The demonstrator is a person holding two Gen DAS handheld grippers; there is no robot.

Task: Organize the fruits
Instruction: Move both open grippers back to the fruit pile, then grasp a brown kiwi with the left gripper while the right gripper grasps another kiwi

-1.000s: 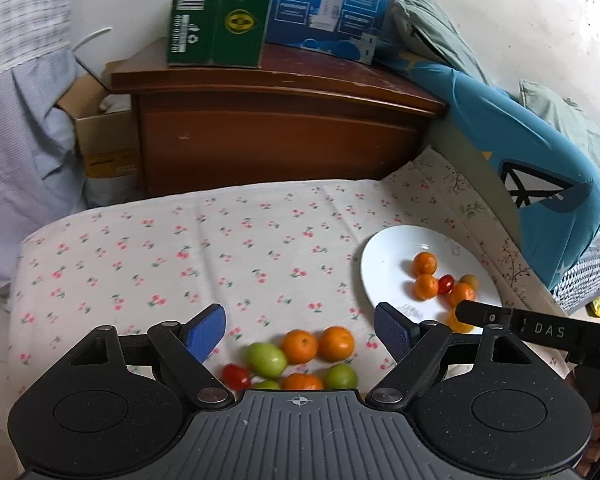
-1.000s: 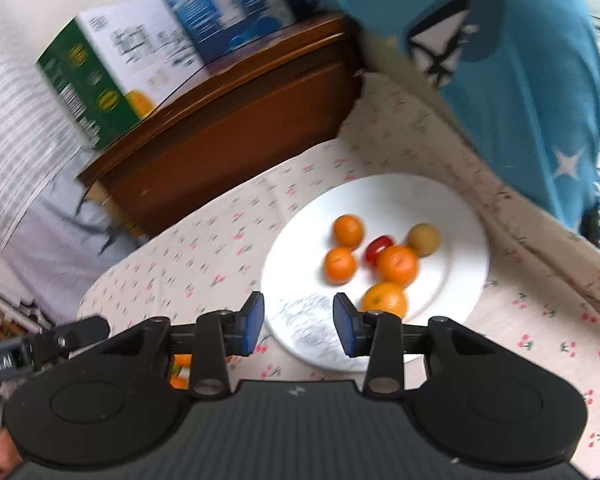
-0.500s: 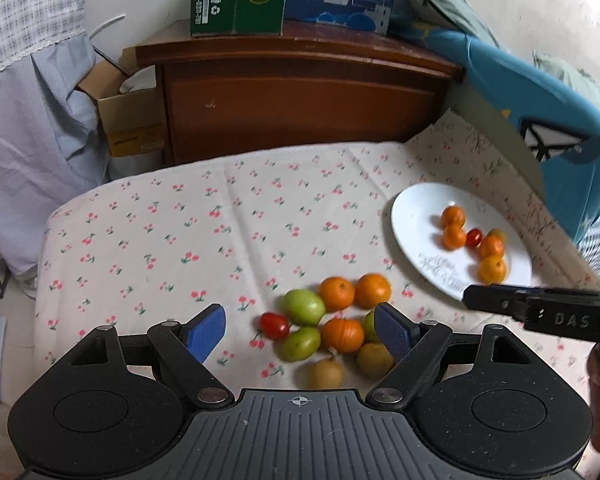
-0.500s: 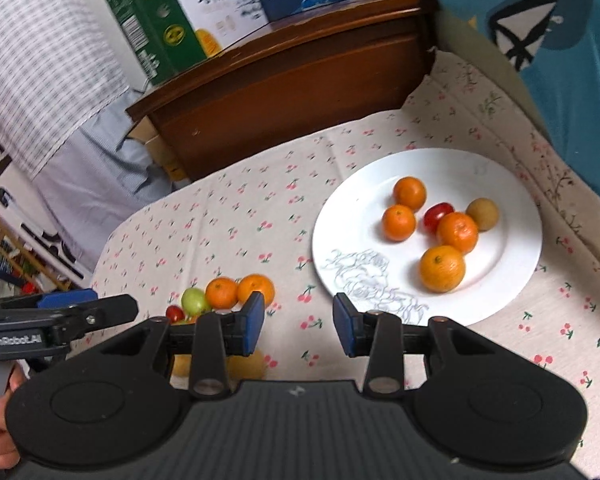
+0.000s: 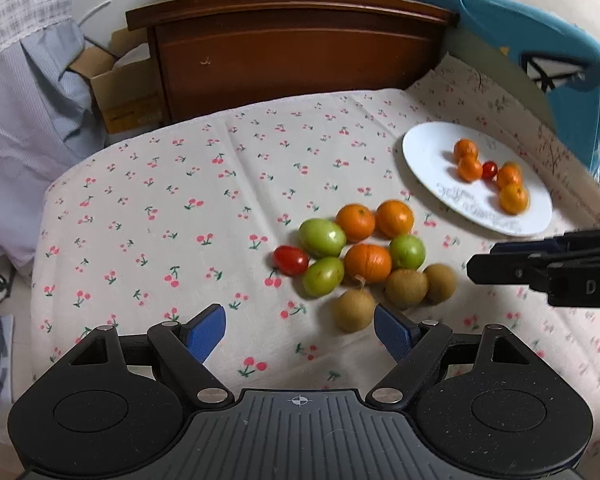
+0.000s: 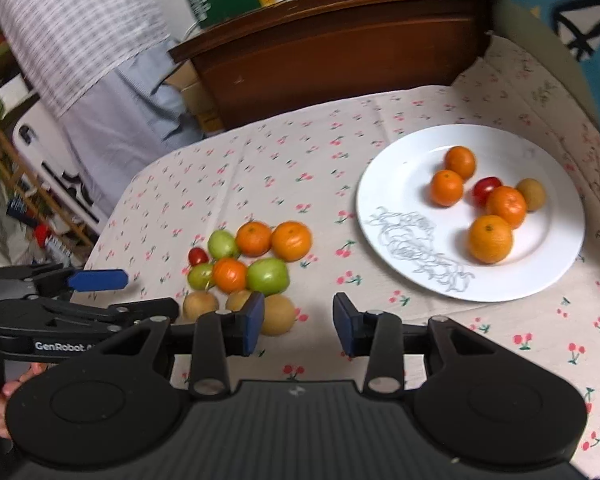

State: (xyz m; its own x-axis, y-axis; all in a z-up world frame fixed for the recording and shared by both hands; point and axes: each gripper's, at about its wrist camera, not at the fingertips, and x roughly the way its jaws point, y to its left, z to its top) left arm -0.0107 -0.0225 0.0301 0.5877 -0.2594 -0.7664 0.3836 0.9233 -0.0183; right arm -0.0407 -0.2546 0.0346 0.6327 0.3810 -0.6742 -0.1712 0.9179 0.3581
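A pile of loose fruit (image 5: 366, 256) lies on the cherry-print cloth: oranges, green fruits, brown kiwis and one red tomato (image 5: 291, 260). It also shows in the right wrist view (image 6: 240, 268). A white plate (image 6: 400, 168) at the right holds several oranges, a red tomato and a kiwi; it also shows in the left wrist view (image 5: 424, 152). My left gripper (image 5: 300, 334) is open and empty, just short of the pile. My right gripper (image 6: 299, 322) is open and empty, between pile and plate; it also shows in the left wrist view (image 5: 540, 268).
A dark wooden cabinet (image 5: 296, 52) with boxes on top stands behind the table. A blue cushion (image 5: 540, 60) sits at the right edge. A cardboard box (image 5: 120, 88) and hanging cloth are at the left.
Both grippers have drawn back and up, so more of the fruit pile and table shows. The kiwis have come into view. Both stay open and empty.
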